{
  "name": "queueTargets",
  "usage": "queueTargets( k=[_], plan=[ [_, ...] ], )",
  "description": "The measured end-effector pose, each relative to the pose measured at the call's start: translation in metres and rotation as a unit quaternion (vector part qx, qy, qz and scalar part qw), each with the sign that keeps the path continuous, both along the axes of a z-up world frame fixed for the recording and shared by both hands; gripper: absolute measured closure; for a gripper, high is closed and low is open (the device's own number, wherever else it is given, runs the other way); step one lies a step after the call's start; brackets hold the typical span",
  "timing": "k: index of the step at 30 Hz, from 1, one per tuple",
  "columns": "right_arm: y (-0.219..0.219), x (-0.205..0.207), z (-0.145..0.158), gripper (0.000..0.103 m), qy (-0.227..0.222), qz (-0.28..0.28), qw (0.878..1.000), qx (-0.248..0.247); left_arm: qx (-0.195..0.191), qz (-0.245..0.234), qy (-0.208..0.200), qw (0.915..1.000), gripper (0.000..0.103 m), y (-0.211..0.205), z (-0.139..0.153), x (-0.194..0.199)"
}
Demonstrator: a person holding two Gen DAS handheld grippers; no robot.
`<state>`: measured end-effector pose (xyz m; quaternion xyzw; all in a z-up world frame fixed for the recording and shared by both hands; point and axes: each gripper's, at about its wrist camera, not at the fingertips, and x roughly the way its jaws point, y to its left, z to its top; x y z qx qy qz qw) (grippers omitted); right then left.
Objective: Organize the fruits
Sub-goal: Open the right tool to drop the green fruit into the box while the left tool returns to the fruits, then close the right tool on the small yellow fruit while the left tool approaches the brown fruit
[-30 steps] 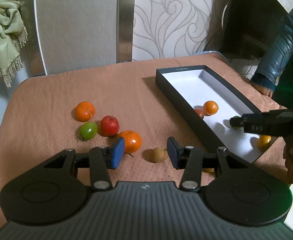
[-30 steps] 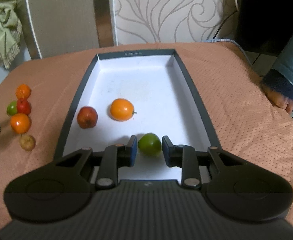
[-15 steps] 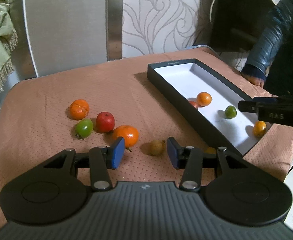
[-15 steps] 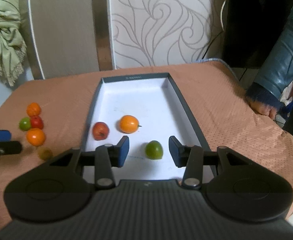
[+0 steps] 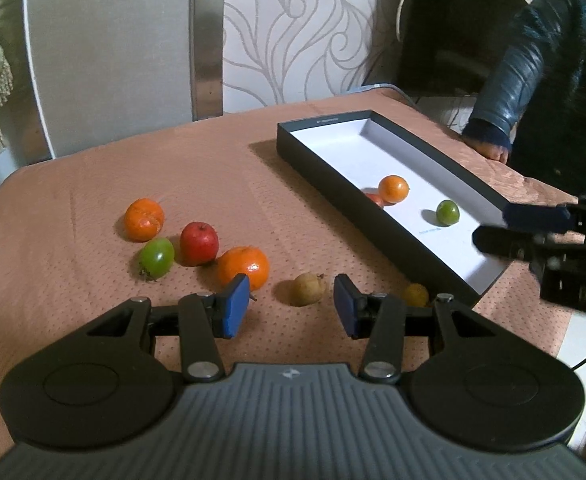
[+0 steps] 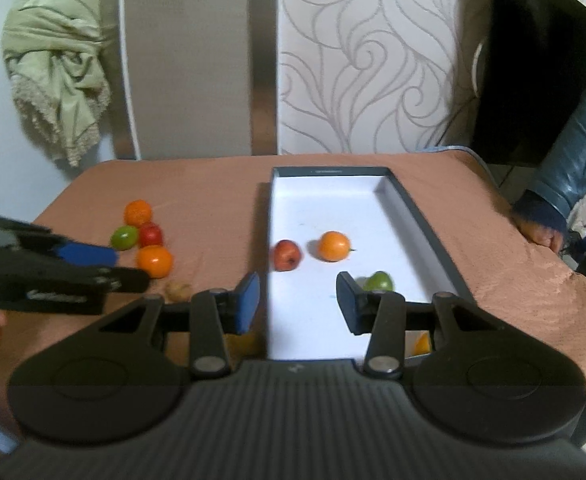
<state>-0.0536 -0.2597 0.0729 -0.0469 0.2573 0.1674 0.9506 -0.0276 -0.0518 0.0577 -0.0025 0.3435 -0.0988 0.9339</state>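
— Where are your jaws right now?

— My left gripper hangs above the tablecloth with its blue pads apart and nothing between them. A small brownish fruit lies on the cloth just beyond the gap, untouched. My right gripper is over the near end of the dark box, its pads also apart and empty.

— And the fruit?

— Split between the cloth and the box. On the cloth, left of the box, sits a cluster: an orange farthest off, a red apple and a green fruit close together in the middle, and a second orange nearest, partly behind my left pad. A yellowish fruit lies against the box's near outer wall.

— What is inside the box?

— On its white floor, an orange fruit and a red one lie side by side near the middle. A green fruit lies closer to me, partly hidden behind my right pad. A bit of another orange piece shows low behind the right finger arm.

— Anyone else about?

— A hand in a dark sleeve rests on the table's far right edge.
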Motion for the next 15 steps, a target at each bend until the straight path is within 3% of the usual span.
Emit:
queueTargets(
  k=[5, 9, 15],
  plan=[
    [0.019, -0.012, -0.006, 0.060, 0.005, 0.025, 1.000, -0.012, -0.003, -0.007, 0.001, 1.0000, 0.050, 0.006, -0.001, 0.001],
    [0.032, -0.012, -0.013, 0.067, 0.020, 0.038, 0.999, -0.023, -0.003, -0.010, 0.002, 0.9999, 0.050, 0.012, -0.001, 0.000],
    [0.045, -0.006, -0.027, 0.067, 0.041, 0.033, 0.998, -0.043, 0.000, -0.010, -0.001, 0.9999, 0.050, 0.021, 0.000, -0.001]
  ],
)
